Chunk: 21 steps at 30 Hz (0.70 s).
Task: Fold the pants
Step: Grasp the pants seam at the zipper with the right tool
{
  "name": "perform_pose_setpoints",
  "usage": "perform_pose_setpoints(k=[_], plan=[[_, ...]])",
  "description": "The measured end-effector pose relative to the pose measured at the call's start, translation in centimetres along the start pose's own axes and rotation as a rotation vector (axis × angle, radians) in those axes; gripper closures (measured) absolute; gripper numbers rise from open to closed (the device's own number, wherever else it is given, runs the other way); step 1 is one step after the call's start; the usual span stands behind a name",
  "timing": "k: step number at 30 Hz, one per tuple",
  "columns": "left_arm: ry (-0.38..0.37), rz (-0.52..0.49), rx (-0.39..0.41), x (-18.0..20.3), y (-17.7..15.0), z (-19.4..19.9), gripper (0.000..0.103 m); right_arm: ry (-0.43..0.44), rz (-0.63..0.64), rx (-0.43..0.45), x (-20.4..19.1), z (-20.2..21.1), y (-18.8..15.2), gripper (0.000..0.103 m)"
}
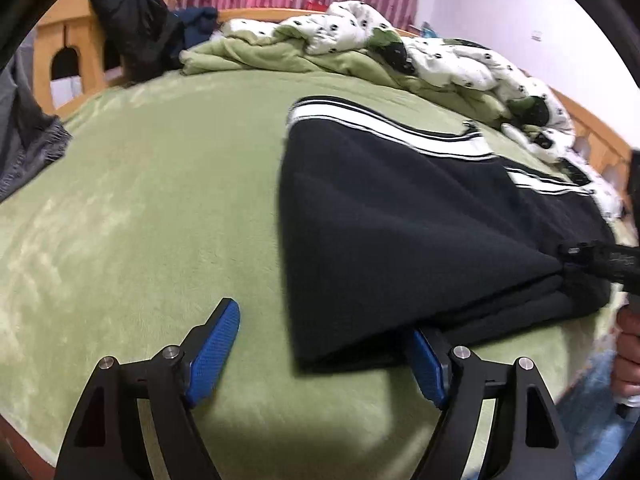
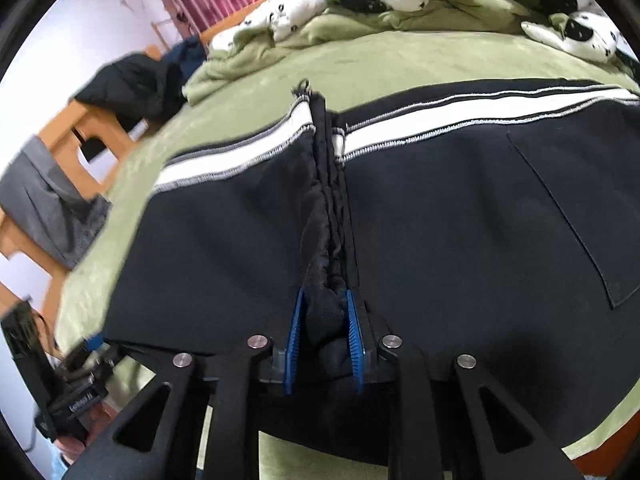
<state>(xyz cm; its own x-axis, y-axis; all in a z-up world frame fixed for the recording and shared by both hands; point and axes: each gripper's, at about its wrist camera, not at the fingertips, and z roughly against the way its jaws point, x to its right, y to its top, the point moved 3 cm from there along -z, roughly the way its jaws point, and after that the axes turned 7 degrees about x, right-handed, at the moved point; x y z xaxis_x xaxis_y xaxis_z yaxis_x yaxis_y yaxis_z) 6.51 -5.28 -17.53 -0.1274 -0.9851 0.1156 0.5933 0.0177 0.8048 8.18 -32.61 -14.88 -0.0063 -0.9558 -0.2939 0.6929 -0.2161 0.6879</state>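
Black pants [image 1: 400, 208] with white side stripes lie folded on the green bed cover [image 1: 140, 200]. My left gripper [image 1: 324, 320] stands open at their near left corner. Its right finger [image 1: 428, 360] is tucked under the fabric edge and its left finger [image 1: 216, 344] rests on bare cover. In the right wrist view my right gripper [image 2: 324, 300] is shut on a bunched fold of the pants [image 2: 460, 208] at their near edge, where the two stacked layers meet. That same gripper [image 1: 592, 264] shows at the right of the left wrist view, pinching the pants' edge.
A crumpled white quilt [image 1: 440, 60] with dark spots and a green blanket [image 1: 260, 52] are heaped at the far side. Dark clothes [image 1: 136, 28] hang on the wooden bed frame [image 1: 68, 40], with a grey garment [image 2: 52, 208] beside it. A person's hand [image 1: 628, 344] is at the right edge.
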Motion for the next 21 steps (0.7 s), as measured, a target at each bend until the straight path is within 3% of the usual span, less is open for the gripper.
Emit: perform_pose_setpoints(k=[1,3,4,7,11,13,21], plan=[[0.009,-0.003,0.017,-0.1,0.0,0.3,0.025,-0.004,0.007,0.006,-0.2,0.1,0.1,0.075],[0.098,-0.004,0.059,-1.4,-0.1,1.6,0.023,-0.04,0.004,0.018,0.0,0.2,0.4,0.057],[0.09,0.021,0.064,-2.3,-0.4,2.3,0.023,-0.058,0.0,0.025,0.3,0.1,0.5,0.056],[0.018,0.132,0.019,-4.3,-1.7,3.5,0.024,-0.032,-0.037,0.013,0.9,-0.3,0.7,0.054],[-0.029,0.19,0.048,-4.7,-1.8,4.6,0.025,-0.03,-0.03,0.013,1.0,-0.8,0.9,0.052],[-0.06,0.178,0.021,-4.3,-1.9,4.0,0.025,-0.024,-0.035,0.009,0.9,-0.9,1.2,0.052],[-0.011,0.082,0.025,-2.6,-1.4,2.7,0.025,0.004,-0.066,0.003,1.3,-1.5,1.9,0.051]])
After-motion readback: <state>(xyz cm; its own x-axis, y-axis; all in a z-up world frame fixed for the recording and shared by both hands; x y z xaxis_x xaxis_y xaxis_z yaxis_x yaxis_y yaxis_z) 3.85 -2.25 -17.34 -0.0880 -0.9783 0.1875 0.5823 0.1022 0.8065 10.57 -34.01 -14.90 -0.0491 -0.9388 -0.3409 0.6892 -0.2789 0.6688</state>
